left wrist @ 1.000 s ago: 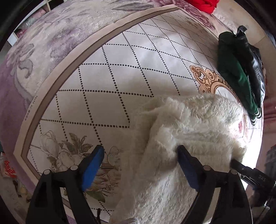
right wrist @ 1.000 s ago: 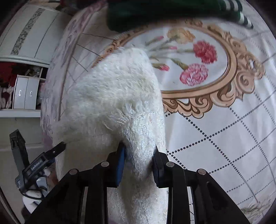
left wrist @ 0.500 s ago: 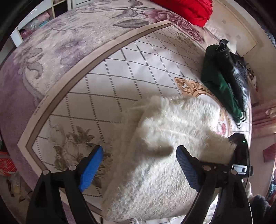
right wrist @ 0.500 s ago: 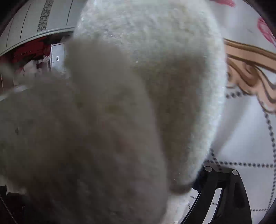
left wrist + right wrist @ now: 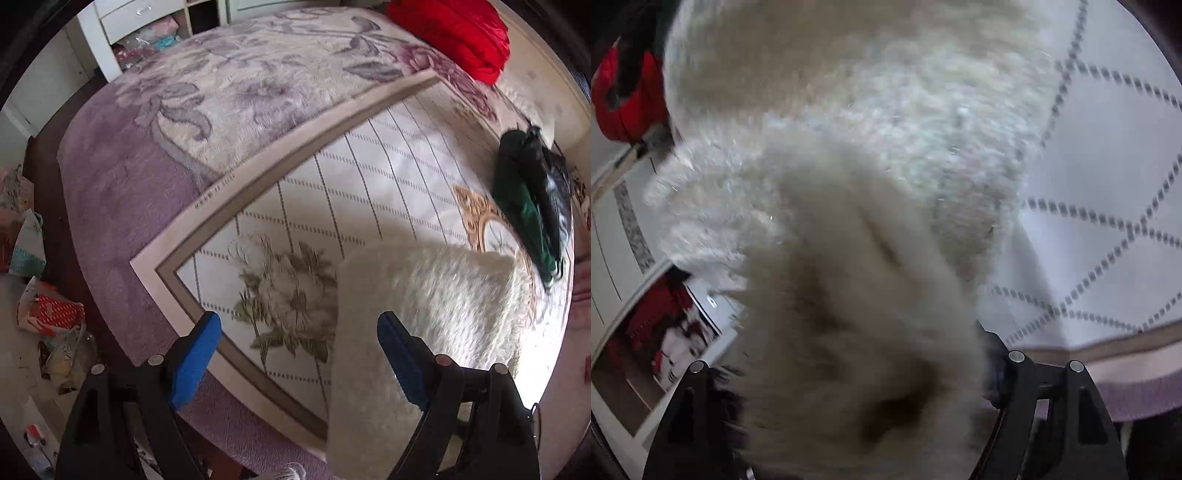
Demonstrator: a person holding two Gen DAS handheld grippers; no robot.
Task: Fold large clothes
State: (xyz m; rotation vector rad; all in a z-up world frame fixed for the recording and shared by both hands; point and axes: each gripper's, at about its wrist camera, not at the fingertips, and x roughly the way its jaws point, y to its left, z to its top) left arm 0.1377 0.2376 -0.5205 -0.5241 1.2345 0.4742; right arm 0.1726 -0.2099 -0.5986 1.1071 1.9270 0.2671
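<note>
A fluffy white garment (image 5: 436, 306) lies bunched on the patterned bed cover (image 5: 332, 177), at the right of the left wrist view. My left gripper (image 5: 299, 358) is open and empty; its right blue pad (image 5: 400, 360) is beside the garment's near edge. In the right wrist view the same garment (image 5: 857, 184) fills most of the frame and hides my right gripper (image 5: 857, 391) between its black arms. Its fingertips are covered by fur, so its state does not show.
A green and black clothes pile (image 5: 532, 206) lies at the bed's far right. A red garment (image 5: 458, 33) lies at the far end. White drawers (image 5: 122, 22) stand beyond the bed. Bags and clutter (image 5: 48, 321) cover the floor at left.
My left gripper has pulled back and risen, so more of the bed shows and the garment sits to its right. The garment swung up close over the right camera and hid the right fingers.
</note>
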